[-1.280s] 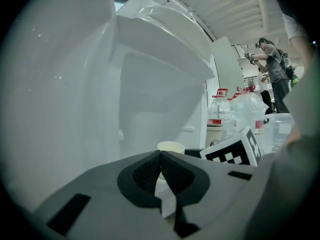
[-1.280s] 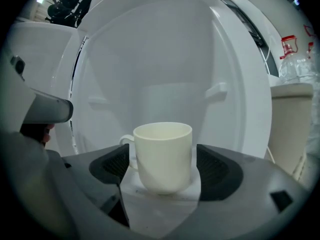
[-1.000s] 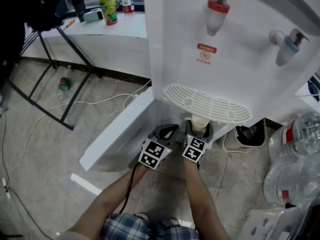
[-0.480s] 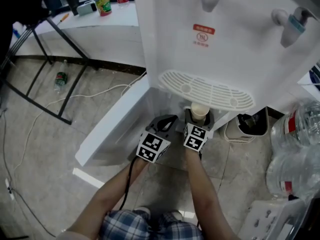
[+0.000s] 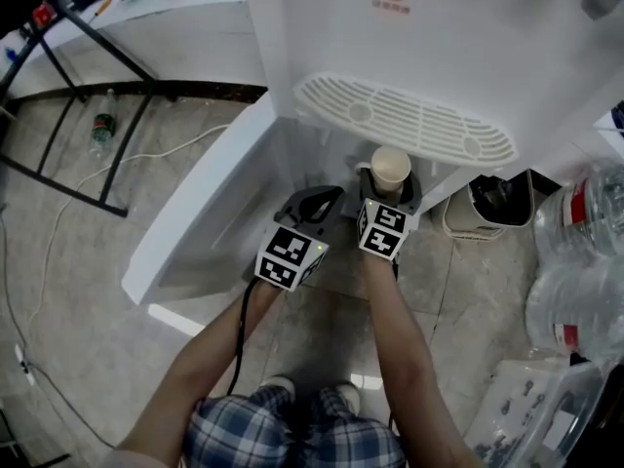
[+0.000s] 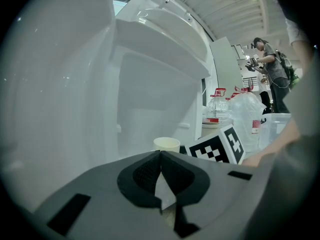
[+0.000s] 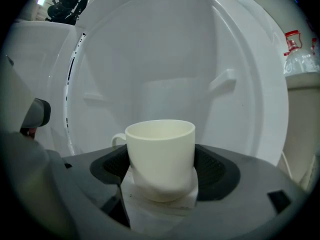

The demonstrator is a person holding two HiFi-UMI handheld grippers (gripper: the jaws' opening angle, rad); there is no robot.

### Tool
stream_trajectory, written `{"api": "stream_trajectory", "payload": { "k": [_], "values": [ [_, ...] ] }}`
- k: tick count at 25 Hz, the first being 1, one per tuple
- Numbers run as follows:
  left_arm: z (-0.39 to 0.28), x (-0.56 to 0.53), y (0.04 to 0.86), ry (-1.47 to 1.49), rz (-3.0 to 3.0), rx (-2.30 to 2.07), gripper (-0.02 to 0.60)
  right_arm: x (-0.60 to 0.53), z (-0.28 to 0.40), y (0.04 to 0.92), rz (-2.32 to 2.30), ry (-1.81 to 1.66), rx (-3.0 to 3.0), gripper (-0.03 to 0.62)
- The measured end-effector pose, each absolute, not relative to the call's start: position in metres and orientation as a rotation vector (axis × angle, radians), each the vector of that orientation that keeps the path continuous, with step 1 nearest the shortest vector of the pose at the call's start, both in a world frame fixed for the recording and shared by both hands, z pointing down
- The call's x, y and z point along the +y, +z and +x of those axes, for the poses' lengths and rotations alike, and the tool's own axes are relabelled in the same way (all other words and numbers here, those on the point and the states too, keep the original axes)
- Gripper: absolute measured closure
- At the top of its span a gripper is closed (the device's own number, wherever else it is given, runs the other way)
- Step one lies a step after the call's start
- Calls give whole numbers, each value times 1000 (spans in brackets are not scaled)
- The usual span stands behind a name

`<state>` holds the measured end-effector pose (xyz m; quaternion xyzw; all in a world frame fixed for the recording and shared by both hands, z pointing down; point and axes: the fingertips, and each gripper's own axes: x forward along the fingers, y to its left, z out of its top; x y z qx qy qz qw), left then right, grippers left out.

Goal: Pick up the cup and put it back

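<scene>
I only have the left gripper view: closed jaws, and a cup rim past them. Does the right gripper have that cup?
Observer: Yes. In the right gripper view, the right gripper has its pads against both sides of the cup, which stands upright.
Operator: Where's the handle?
Observer: The handle sticks out at the cup's far left, clear of the pads.
Operator: Anything overhead?
Observer: In the head view, the drip tray of the water dispenser juts out higher up, just behind the cup. The rim shows clear of it.
</scene>
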<state>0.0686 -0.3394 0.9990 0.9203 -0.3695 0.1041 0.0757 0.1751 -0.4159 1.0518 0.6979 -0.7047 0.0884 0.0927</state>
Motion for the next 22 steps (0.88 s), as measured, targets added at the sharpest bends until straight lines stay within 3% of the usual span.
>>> {"api": "stream_trajectory", "payload": {
  "k": [22],
  "values": [
    [69,-336,988,263,2744,-1119,555,-370,157,1029,2030,302,-2217,186]
  ]
}}
